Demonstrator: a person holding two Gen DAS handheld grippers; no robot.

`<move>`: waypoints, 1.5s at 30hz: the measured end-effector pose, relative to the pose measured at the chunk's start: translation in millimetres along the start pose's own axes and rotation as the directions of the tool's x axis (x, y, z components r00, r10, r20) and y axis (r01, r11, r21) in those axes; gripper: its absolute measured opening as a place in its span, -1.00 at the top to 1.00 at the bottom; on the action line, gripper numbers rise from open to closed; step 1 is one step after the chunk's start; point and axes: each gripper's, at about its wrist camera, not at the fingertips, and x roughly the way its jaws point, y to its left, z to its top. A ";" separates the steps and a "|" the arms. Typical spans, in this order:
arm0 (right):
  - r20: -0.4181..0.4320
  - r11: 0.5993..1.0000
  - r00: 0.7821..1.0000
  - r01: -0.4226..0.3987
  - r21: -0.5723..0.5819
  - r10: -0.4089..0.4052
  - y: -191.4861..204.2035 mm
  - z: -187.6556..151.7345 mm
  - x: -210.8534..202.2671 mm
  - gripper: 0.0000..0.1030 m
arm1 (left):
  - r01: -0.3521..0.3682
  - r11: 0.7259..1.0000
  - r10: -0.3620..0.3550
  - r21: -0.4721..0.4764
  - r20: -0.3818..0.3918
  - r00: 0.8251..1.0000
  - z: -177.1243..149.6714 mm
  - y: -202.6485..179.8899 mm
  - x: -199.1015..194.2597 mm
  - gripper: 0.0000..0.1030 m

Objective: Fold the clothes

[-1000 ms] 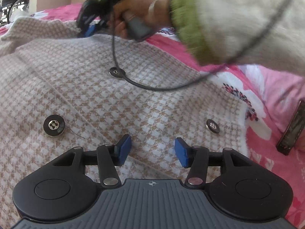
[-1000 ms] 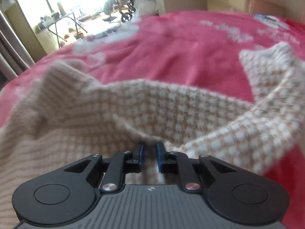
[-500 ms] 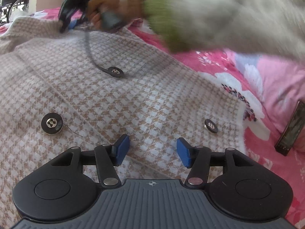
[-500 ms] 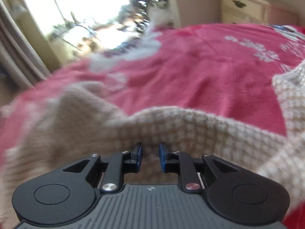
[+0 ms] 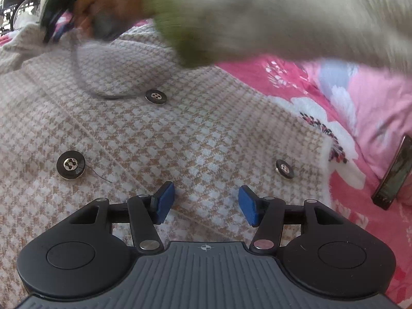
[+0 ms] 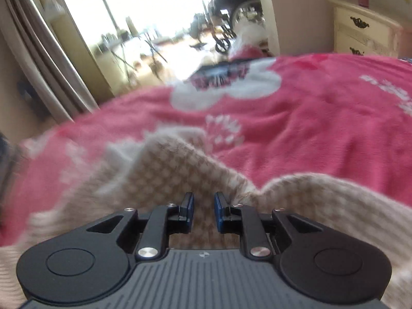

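The jacket (image 5: 159, 139) is a nubby woven cloth in a beige and white check, with glossy dark buttons (image 5: 71, 164) that have shiny metal centres. The blanket (image 6: 309, 134) is soft, fuzzy pink fleece. Both grippers (image 5: 204, 203) are matt black plastic with ribbed grey housings, blue rubbery pads (image 5: 164, 202) and bright metal rivets (image 6: 147, 252).

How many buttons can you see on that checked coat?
3. One button sits at upper centre beside a dark cable, one at left, one near the coat's right edge. More may hide under the sleeve or gripper.
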 end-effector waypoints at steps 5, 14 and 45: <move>0.072 0.996 0.997 0.028 0.085 -0.034 3.7 3.4 7.9 0.64 | -0.004 1.000 0.004 0.012 -0.004 1.000 -0.6 -1.3 -1.6 -0.07; 0.374 0.873 0.896 0.031 0.487 -0.240 -143.3 -22.4 -155.5 0.12 | -0.007 1.000 0.007 0.017 -0.013 1.000 0.4 -2.0 -4.0 -0.07; 0.501 0.563 0.804 -0.265 0.783 -0.319 -351.4 -87.1 -208.5 0.79 | 0.000 0.999 -0.005 -0.050 -0.099 0.995 12.5 2.2 3.2 -0.07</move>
